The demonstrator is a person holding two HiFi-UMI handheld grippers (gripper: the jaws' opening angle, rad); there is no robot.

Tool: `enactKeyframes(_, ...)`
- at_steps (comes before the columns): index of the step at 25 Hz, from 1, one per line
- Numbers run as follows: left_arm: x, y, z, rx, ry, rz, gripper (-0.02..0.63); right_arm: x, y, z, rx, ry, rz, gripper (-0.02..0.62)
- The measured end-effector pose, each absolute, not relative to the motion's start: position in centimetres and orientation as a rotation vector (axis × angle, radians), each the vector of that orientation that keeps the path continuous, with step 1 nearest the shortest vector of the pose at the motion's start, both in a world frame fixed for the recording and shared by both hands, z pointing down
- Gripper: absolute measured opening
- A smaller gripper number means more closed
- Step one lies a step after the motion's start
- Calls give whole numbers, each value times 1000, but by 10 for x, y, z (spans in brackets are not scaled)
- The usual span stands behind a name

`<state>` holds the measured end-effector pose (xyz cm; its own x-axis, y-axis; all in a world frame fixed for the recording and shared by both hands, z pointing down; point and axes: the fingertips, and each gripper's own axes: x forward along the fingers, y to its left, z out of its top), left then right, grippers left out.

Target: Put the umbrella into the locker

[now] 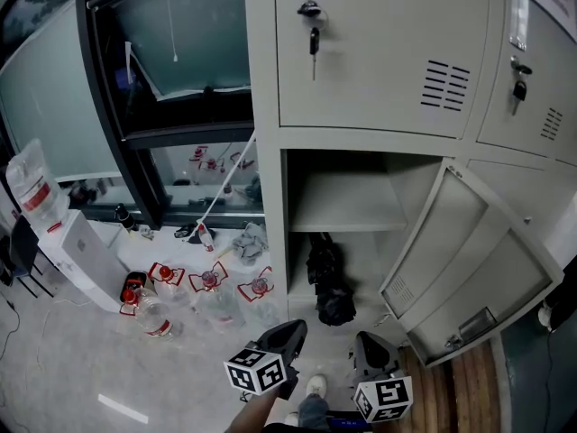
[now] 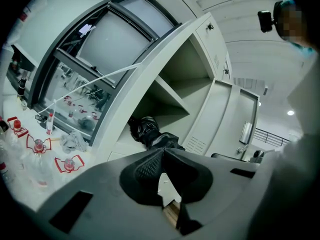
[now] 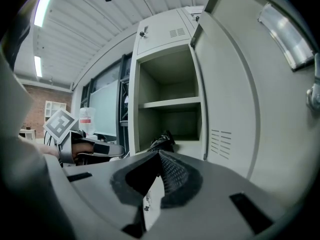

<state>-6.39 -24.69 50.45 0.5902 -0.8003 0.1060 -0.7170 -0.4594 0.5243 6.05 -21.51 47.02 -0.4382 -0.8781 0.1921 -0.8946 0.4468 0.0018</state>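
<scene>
One black umbrella (image 1: 326, 282) lay in the lower compartment of the locker (image 1: 267, 106), under the shelf (image 1: 338, 216). Left gripper (image 2: 162, 153) and right gripper (image 3: 159, 155): jaws were together, empty. We judged the open door (image 1: 469, 269) wanted a flat, steady push.

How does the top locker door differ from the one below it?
The upper door is shut; the lower door stands swung open. The upper door has a key in its lock; the lower door shows its inner face, no key visible. Both are pale grey with vent slits.
</scene>
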Motion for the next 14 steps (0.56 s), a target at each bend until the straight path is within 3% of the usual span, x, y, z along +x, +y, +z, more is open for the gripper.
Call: enactKeyframes(14,-46,-242,511,2371,-1149,-60,17,66,-210,476,1576,-2507,170,0)
